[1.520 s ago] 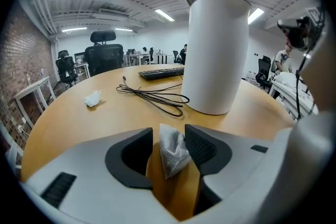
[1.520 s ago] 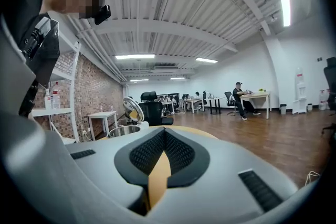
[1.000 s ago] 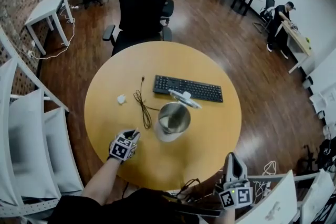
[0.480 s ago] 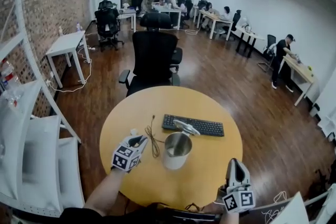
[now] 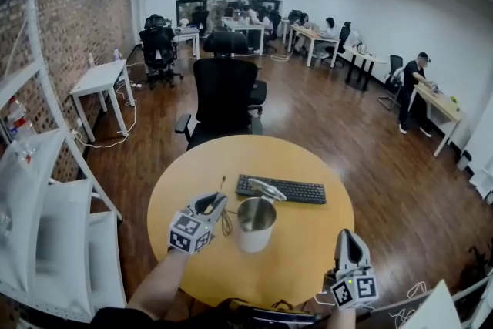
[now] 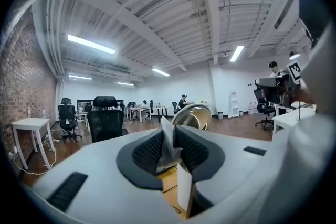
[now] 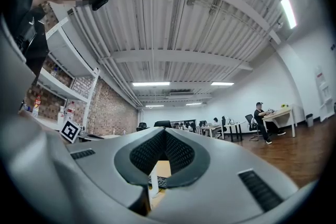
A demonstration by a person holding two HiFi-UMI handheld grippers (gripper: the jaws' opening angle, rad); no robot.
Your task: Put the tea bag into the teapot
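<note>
The left gripper [image 5: 213,203] has moved up beside the teapot [image 5: 255,224], fingers pinching the tea bag [image 6: 169,145]. The right gripper [image 5: 347,236] has its fingers closed, empty.

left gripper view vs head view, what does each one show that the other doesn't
Only the left gripper view shows the tea bag, pinched between the pads of the left gripper. Only the head view shows the round table, the keyboard, the black cable, the open mouth of the teapot, and the right gripper low near the table's edge. Both show the teapot's raised lid just beyond the left gripper, and the black office chair behind the table.
</note>
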